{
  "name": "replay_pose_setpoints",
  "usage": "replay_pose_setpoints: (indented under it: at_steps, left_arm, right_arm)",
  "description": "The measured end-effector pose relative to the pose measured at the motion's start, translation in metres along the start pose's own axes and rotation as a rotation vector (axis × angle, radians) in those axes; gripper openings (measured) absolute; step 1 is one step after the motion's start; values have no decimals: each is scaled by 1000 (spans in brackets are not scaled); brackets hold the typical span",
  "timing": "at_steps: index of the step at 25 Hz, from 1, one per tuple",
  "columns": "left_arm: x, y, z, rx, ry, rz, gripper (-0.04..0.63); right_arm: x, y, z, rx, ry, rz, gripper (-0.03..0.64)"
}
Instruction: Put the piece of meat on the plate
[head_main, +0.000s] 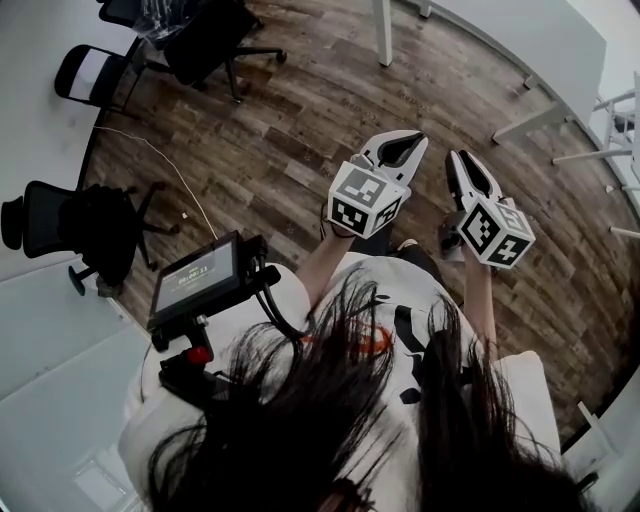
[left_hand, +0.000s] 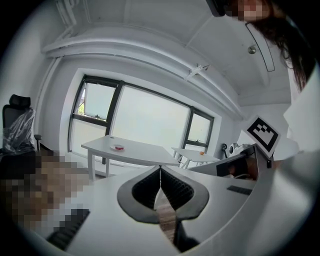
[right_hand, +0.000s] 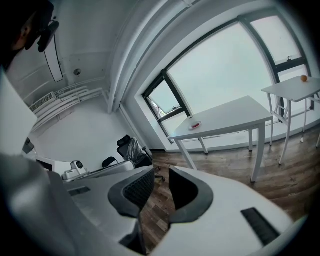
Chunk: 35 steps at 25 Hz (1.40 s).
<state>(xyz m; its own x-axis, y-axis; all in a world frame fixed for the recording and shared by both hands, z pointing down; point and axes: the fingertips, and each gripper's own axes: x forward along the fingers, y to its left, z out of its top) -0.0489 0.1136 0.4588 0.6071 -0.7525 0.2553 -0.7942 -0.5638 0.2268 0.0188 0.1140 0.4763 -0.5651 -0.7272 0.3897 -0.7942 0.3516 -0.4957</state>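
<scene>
Holding 2 tools out in front above the wooden floor, well apart from any work. Holding the left tool shut, tips meeting, with nothing caught between. Holding the right tool drawn in as far as it goes, with only a thin slit left and nothing gripped. Looking past the jaws to a white bench by the window, at mid frame in the left gripper view and right of centre in the right gripper view. Spotting there a small red scrap, probably the piece of meat, on or just beside a pale plate; too small and far off to tell which. Expect something light, soft and floppy, likely a little slick, though possibly stiffer if only a model. Judged best to open wide, come down low to the bench and pinch across the thickest middle part, not a thin edge that could tear or slide out. Squeeze firmly enough to stop sagging, lift slowly, and watch for a droop at either end
</scene>
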Motion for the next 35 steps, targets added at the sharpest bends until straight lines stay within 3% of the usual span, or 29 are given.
replay_pose_setpoints:
  at_steps: [5,7,26,35]
  left_arm:
    - [-18,-82,-18,29,-27,22,6]
    - [-22,-95,-24,41,-26,27,6]
    - [-17,-83,-17,75,-9,63,6]
    - [-13,-88,-21,76,-7,37,6]
  right_arm:
    - [-84,-20,-22,-15,-34,26,98]
    - [-98,-24,-29,-18,-36,30,98]
    - [-75,-16,-26,-39,7,88,98]
    - [-77,-24,-28,-22,2,66,98]
